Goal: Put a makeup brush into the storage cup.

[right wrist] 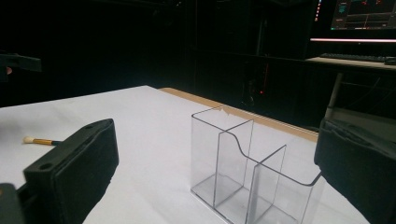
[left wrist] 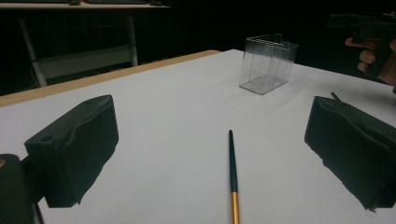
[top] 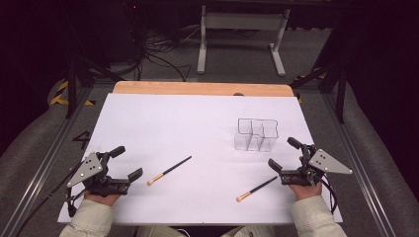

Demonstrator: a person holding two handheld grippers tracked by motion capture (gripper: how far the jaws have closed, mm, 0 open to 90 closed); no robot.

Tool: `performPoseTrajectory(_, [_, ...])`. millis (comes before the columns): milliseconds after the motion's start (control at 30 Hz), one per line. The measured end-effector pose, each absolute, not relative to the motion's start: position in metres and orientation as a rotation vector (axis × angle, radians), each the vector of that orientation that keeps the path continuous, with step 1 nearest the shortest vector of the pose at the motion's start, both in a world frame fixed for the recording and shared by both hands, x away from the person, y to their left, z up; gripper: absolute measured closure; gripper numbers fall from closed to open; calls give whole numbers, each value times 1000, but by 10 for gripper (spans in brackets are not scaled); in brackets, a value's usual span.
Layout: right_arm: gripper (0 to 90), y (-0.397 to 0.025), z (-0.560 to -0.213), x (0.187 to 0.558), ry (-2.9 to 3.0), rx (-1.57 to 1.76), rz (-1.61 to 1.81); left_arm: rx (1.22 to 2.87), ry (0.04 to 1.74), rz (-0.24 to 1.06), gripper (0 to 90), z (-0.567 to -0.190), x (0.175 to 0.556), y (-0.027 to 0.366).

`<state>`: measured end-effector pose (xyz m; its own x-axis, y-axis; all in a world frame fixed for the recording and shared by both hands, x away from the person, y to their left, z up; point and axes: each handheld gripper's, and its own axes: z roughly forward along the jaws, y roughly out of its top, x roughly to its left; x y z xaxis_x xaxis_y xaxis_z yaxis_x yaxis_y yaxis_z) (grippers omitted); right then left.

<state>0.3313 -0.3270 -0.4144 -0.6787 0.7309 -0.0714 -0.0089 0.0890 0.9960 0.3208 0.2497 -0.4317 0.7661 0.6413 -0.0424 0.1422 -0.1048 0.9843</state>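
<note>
**Two slim brushes and a clear organizer on a white tabletop**

Left tongs (top: 129, 163) rest at the lower left of the high view, jaws apart and empty. Right tongs (top: 283, 154) sit at the lower right, also spread wide with nothing between them. One thin brush (top: 169, 170), dark handle with a gold ferrule and pale tip, lies diagonally near the left tongs. A second brush (top: 256, 189) lies near the right tongs. A transparent, glossy, hard-walled plastic organizer (top: 255, 135) with upright dividers stands right of centre on the smooth matte tabletop (top: 163, 123).
</note>
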Motion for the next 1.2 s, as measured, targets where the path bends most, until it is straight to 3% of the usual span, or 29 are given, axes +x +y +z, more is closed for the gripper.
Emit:
performPoseTrajectory(700, [3,-331,-416,328,1782,729,1640,1669,581,424,27,-416,337,218])
performPoseTrajectory(967, [3,-331,-416,329,1790,730,1637,1768,579,454,50,-400,340,210])
performPoseTrajectory(1200, [3,-332,-416,329,1795,728,1637,1981,689,415,100,-383,350,201])
